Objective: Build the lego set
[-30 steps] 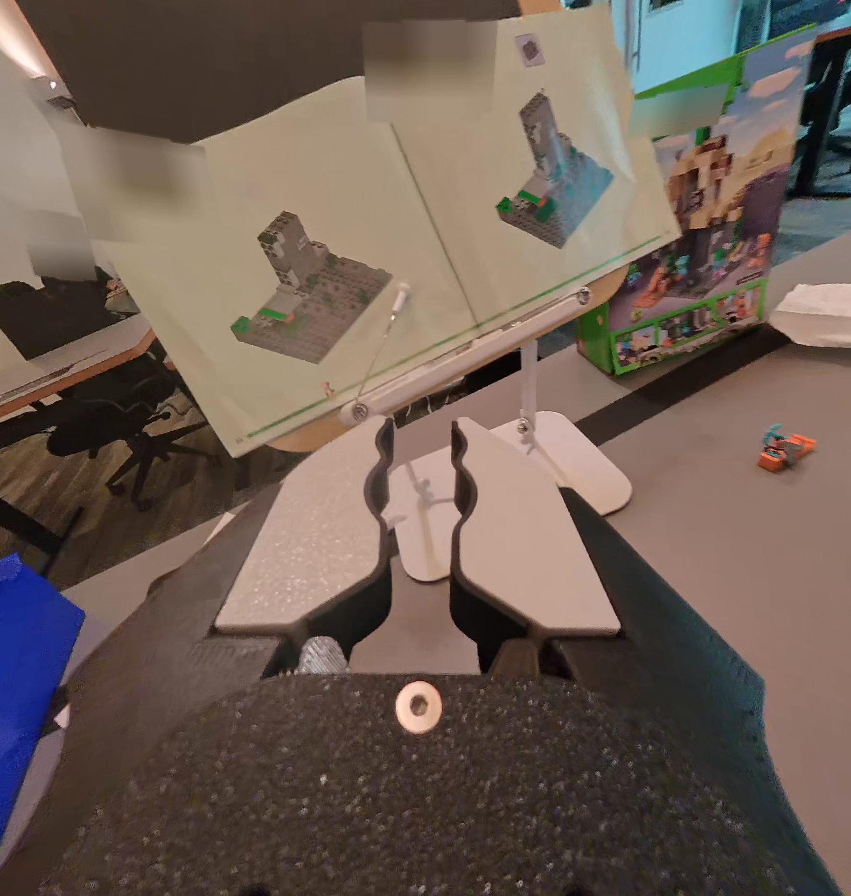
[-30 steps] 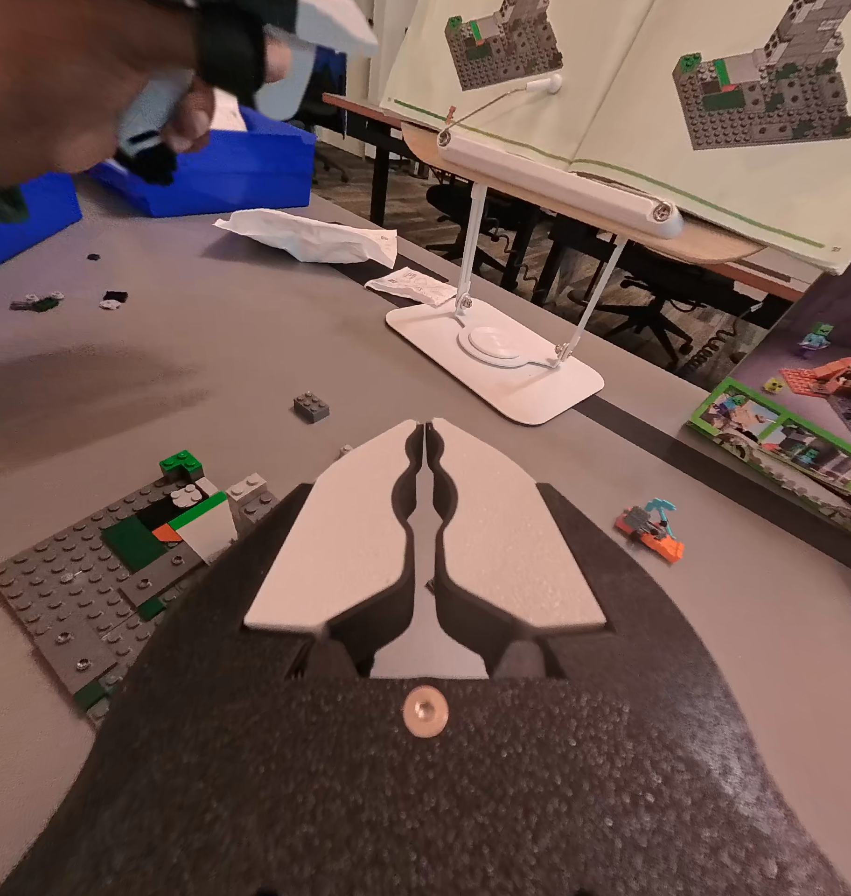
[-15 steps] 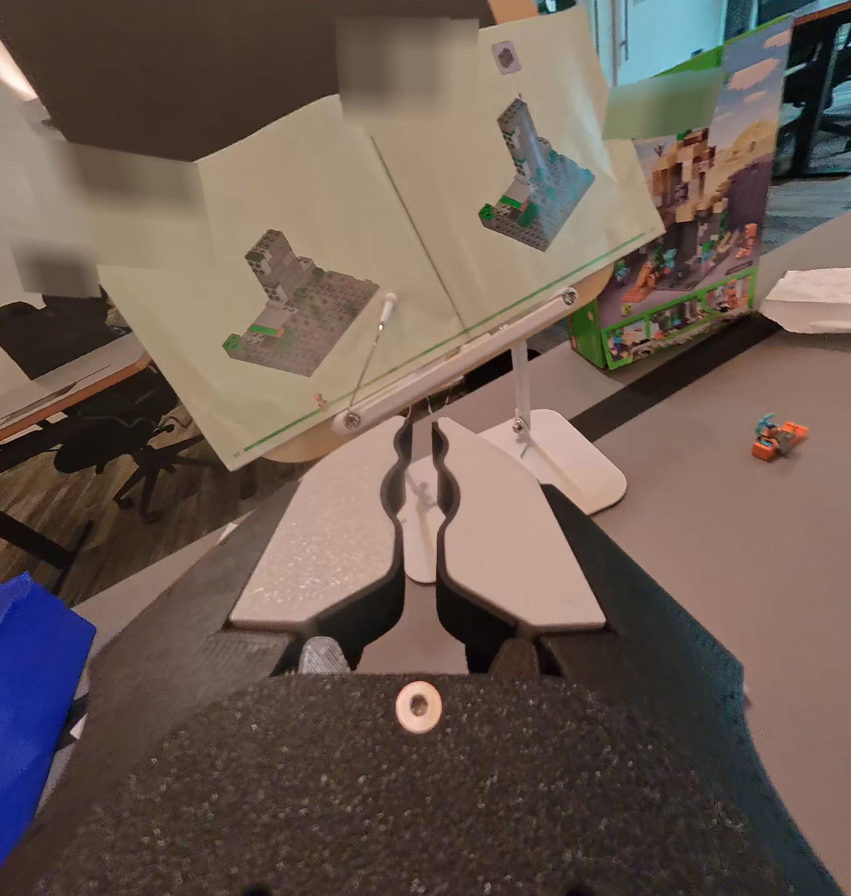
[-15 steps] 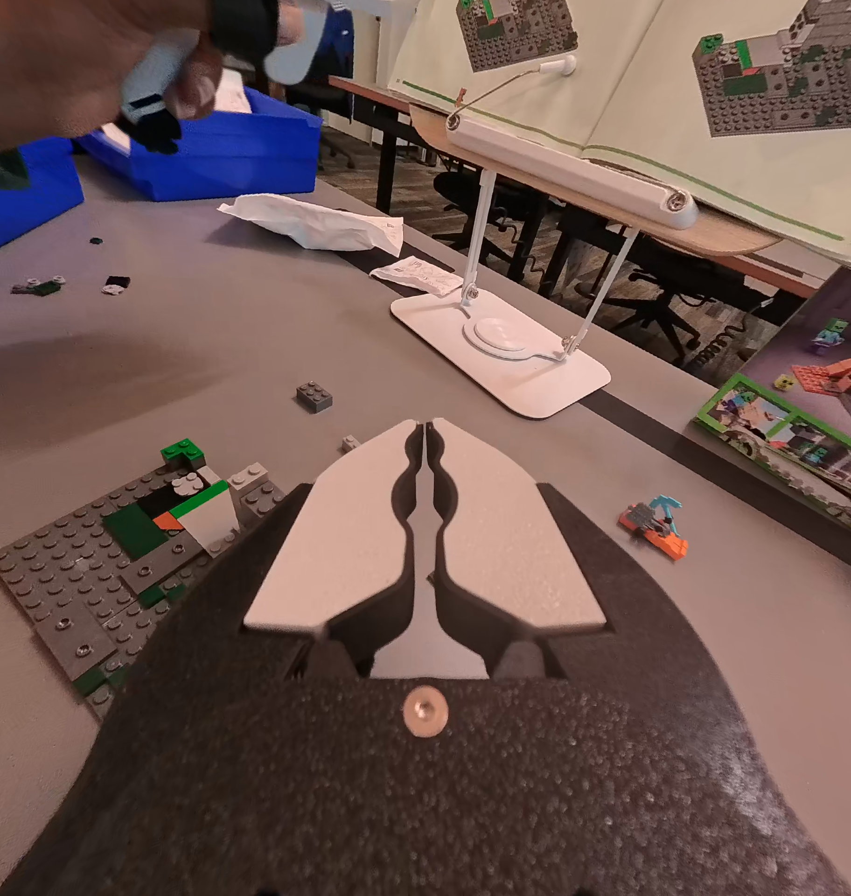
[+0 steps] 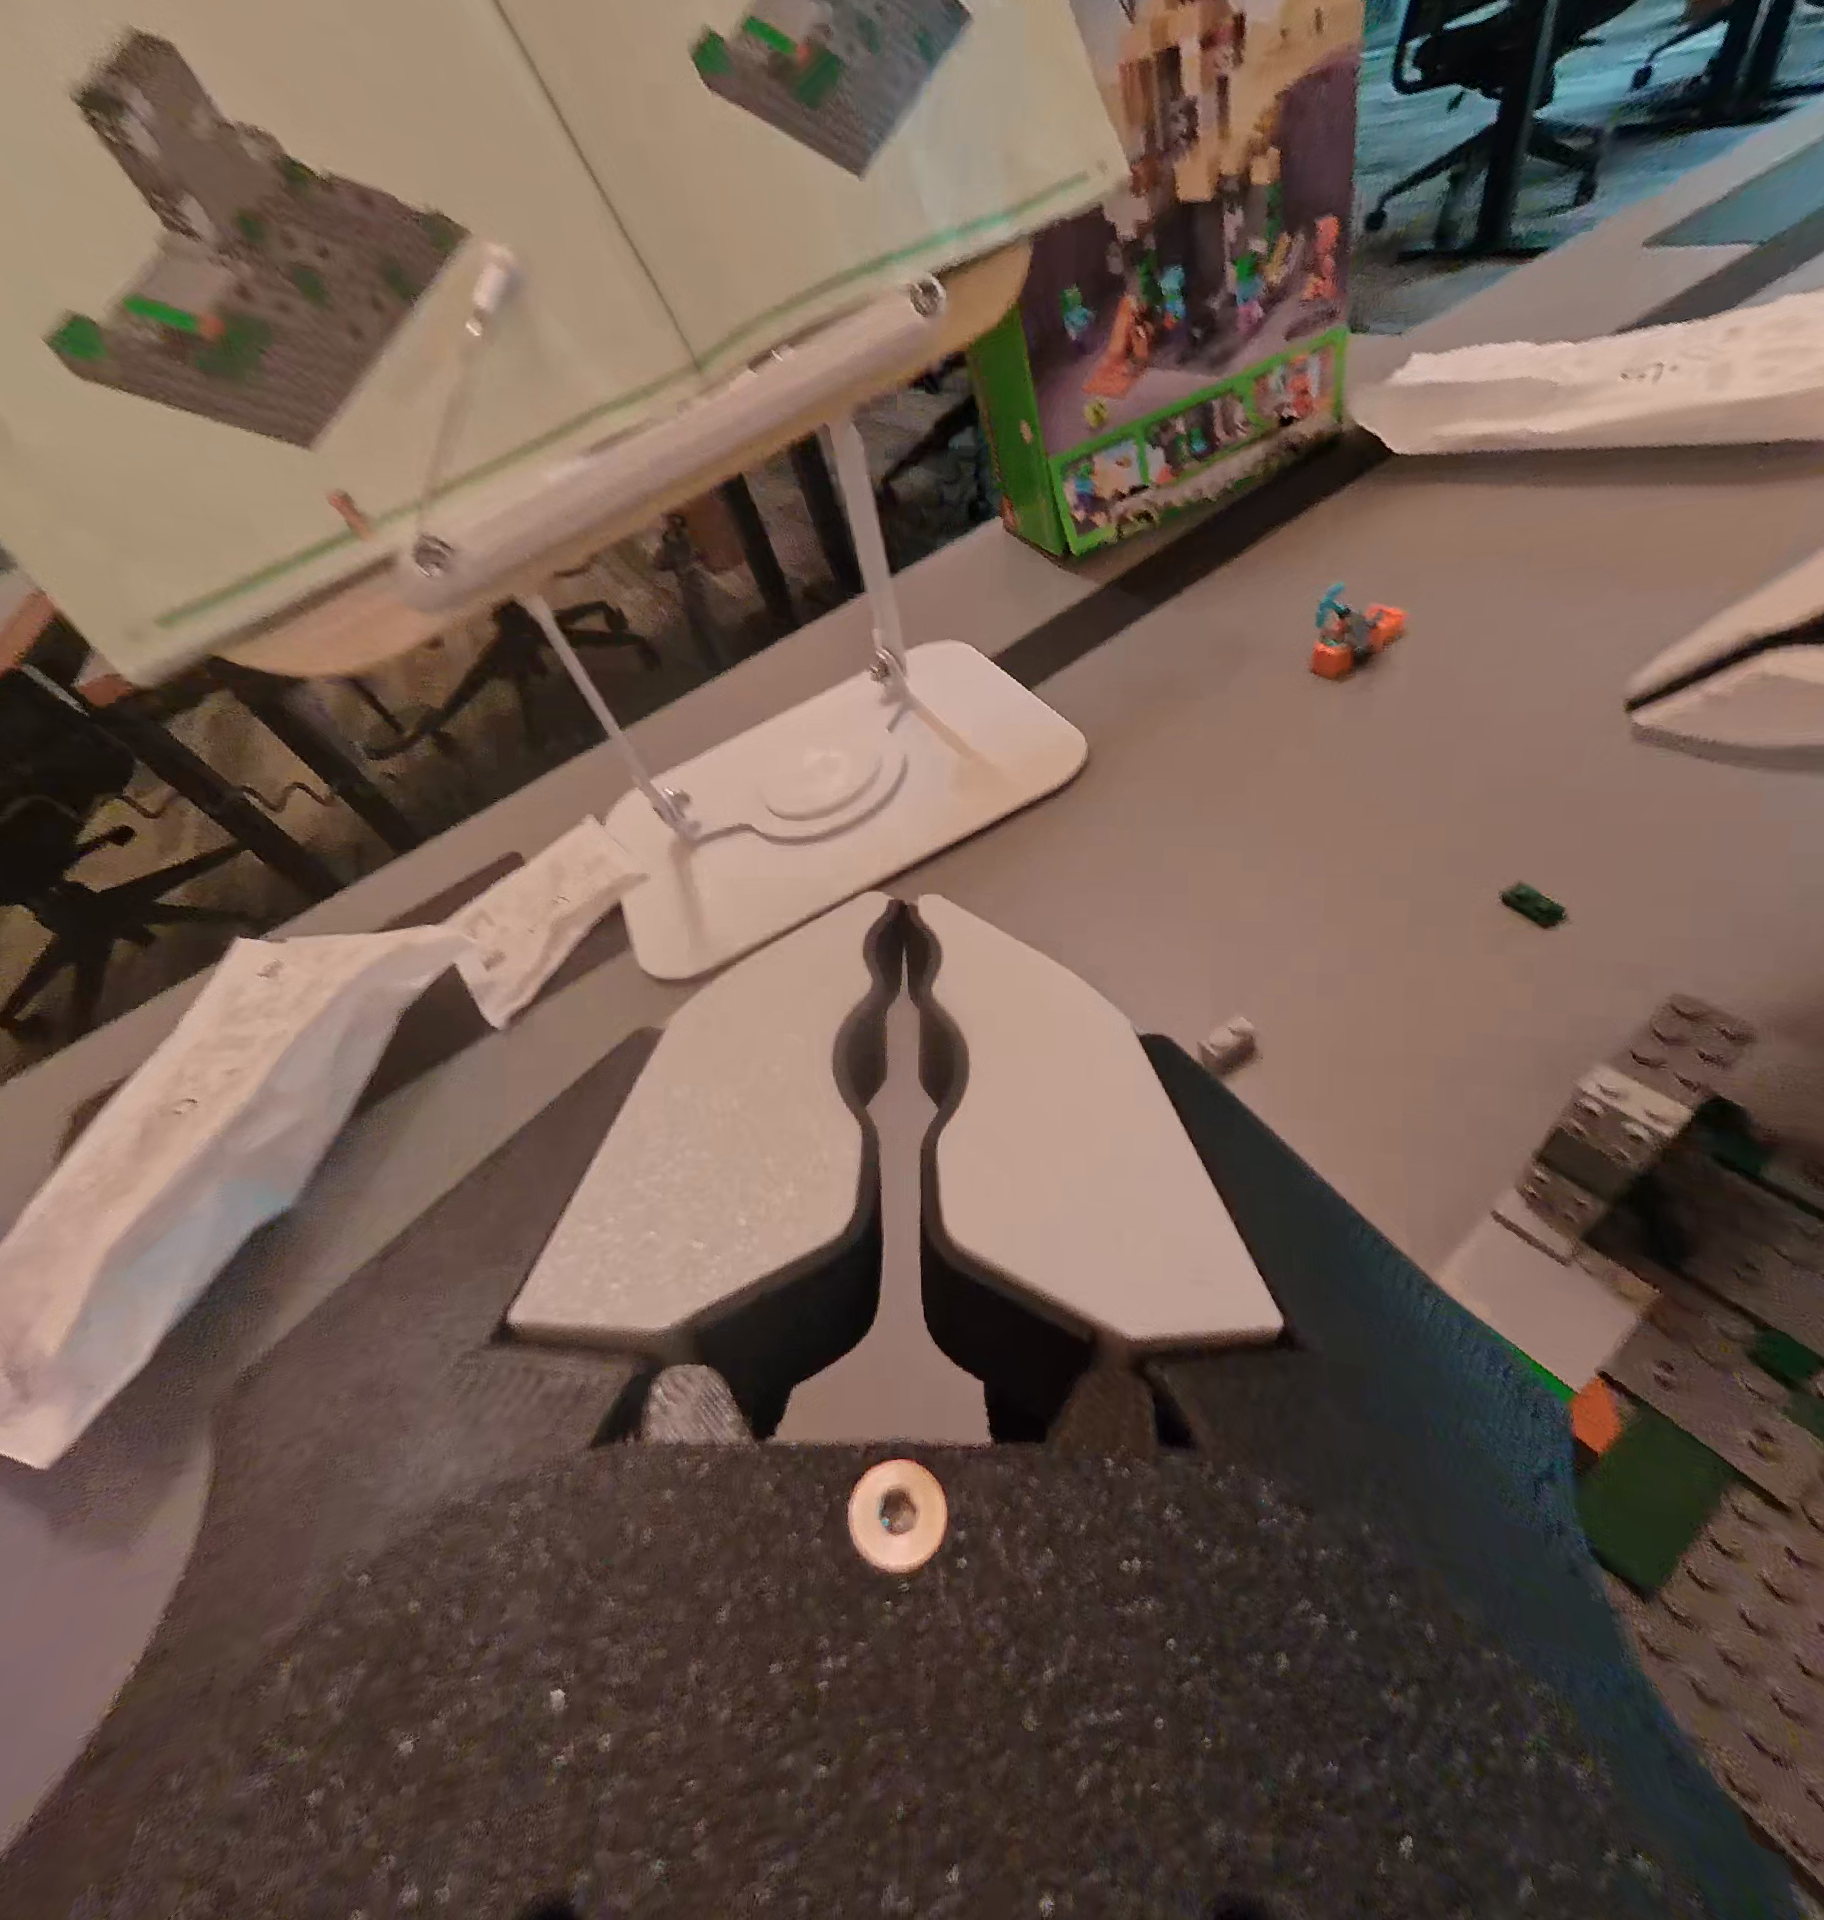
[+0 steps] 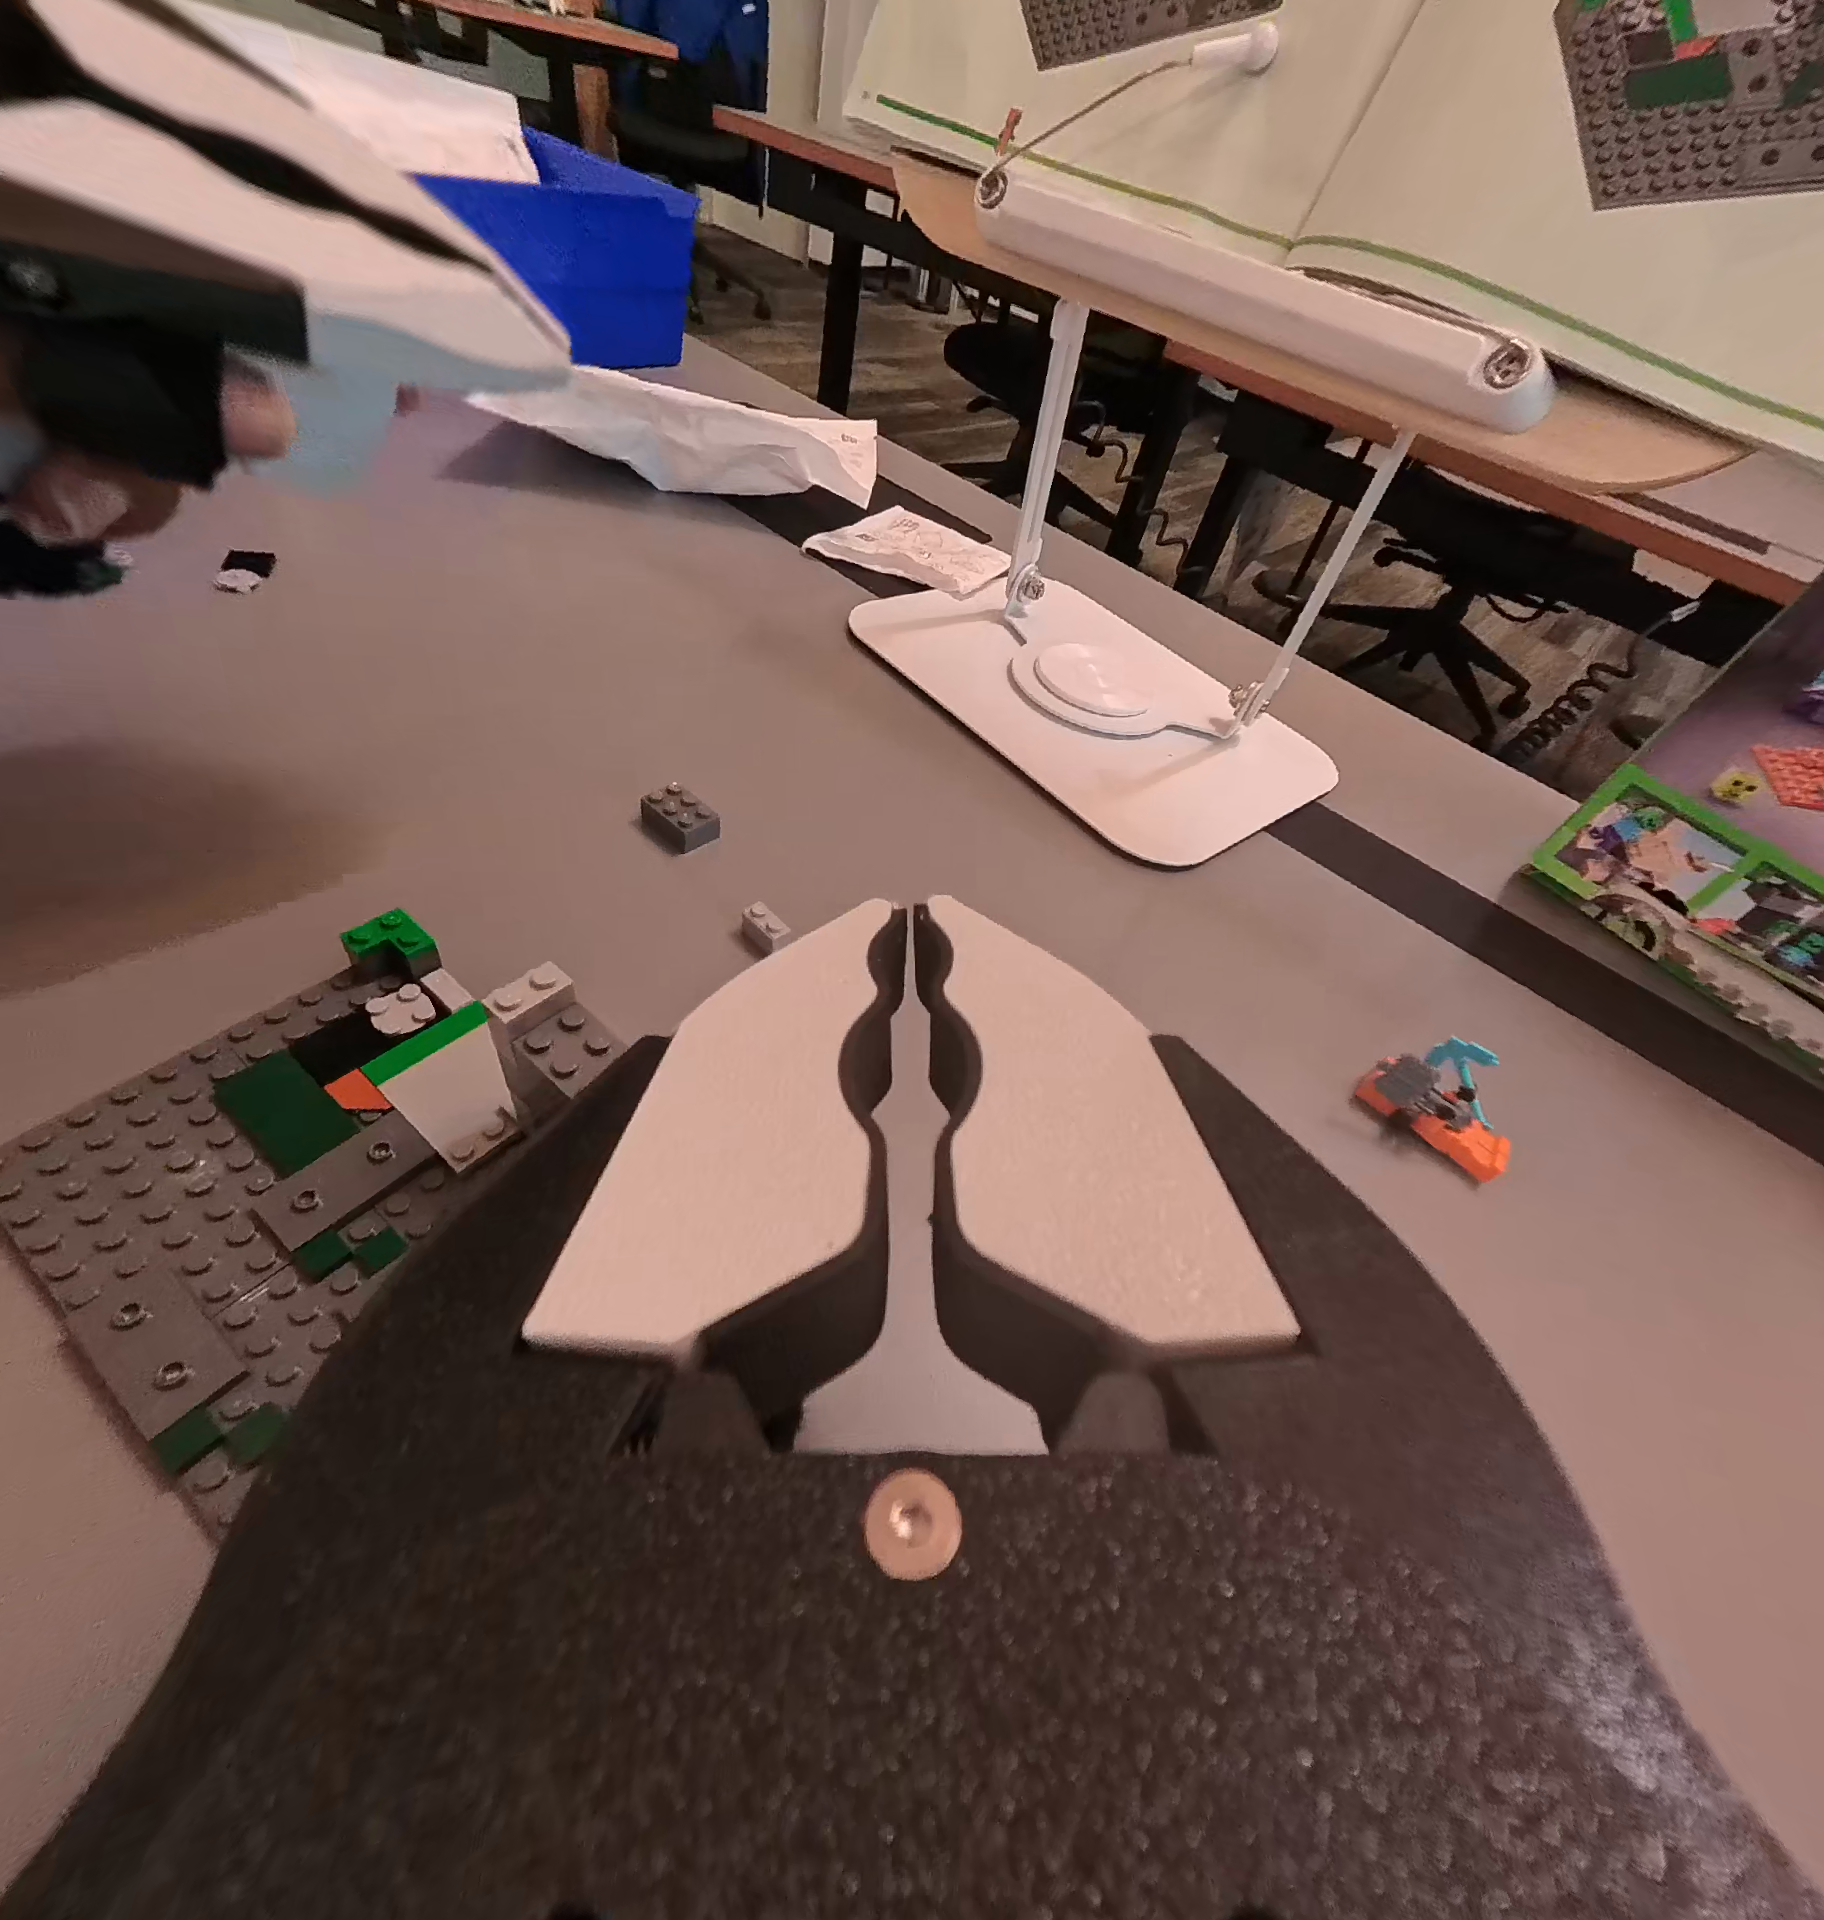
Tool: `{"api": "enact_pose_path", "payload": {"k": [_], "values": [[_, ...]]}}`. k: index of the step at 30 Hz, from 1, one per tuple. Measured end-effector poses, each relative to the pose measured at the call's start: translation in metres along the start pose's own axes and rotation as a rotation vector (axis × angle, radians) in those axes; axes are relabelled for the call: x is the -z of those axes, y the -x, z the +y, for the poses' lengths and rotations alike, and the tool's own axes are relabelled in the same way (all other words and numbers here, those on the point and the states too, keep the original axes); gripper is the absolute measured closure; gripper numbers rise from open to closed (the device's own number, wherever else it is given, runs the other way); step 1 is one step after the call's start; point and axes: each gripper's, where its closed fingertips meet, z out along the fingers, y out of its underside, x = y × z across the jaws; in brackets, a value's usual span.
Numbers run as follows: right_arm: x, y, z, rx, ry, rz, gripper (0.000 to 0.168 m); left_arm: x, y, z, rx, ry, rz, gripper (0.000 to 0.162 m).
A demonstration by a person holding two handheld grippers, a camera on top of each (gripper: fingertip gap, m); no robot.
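The partly built lego model point(image 6: 212, 1195) is a grey baseplate with green, orange and white pieces, on the table left of my right gripper point(image 6: 910, 912), which is shut and empty. It also shows at the right edge of the left wrist view point(image 5: 1718, 1278). My left gripper point(image 5: 903, 914) is shut and empty, low over the table in front of the booklet stand point(image 5: 846, 790). A dark grey brick point(image 6: 679, 816) and a small light grey piece point(image 6: 764, 925) lie loose ahead of the right gripper. The instruction booklet point(image 5: 472, 260) rests open on the stand.
An orange and teal figure point(image 6: 1433, 1101) lies to the right. A small dark green piece point(image 5: 1533, 902) lies near it. The lego box point(image 5: 1199, 312) stands at the back. White paper bags point(image 5: 191, 1143) point(image 6: 700, 436) and a blue bin point(image 6: 596, 249) are at the left. Tip to tip, the grippers are about 15 centimetres apart. My right tips are roughly 12 centimetres from the small light grey piece point(image 6: 764, 925). It turns up in the left wrist view point(image 5: 1227, 1043) as well.
My left gripper has closed from open to shut and tipped down toward the table. The right gripper has hardly moved and stays shut.
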Motion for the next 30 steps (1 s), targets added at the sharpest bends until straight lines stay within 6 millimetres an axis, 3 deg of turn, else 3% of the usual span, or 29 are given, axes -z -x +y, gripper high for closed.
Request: {"api": "enact_pose_path", "payload": {"k": [5,13,17,22,27,29,30], "values": [[-0.001,0.0,0.004,-0.021,0.012,-0.01,0.167,-0.007,-0.036,0.035,0.012,0.09,0.134,0.159],[-0.006,0.007,0.014,-0.025,0.067,-0.062,0.163,-0.017,-0.063,0.079,-0.077,0.179,0.356,0.145],[-0.006,0.01,0.014,-0.018,0.069,-0.075,0.163,-0.026,-0.06,0.093,-0.168,0.193,0.443,0.132],[-0.007,0.013,0.016,-0.015,0.083,-0.091,0.164,-0.044,-0.044,0.097,-0.12,0.246,0.503,0.125],[-0.008,0.013,0.02,-0.012,0.1,-0.098,0.164,-0.051,-0.051,0.109,-0.074,0.353,0.664,0.128],[-0.008,0.012,0.021,-0.015,0.105,-0.1,0.164,-0.051,-0.052,0.111,-0.082,0.352,0.675,0.145],[-0.008,0.012,0.021,-0.017,0.105,-0.1,0.164,-0.049,-0.054,0.111,-0.095,0.359,0.683,0.145]]}}
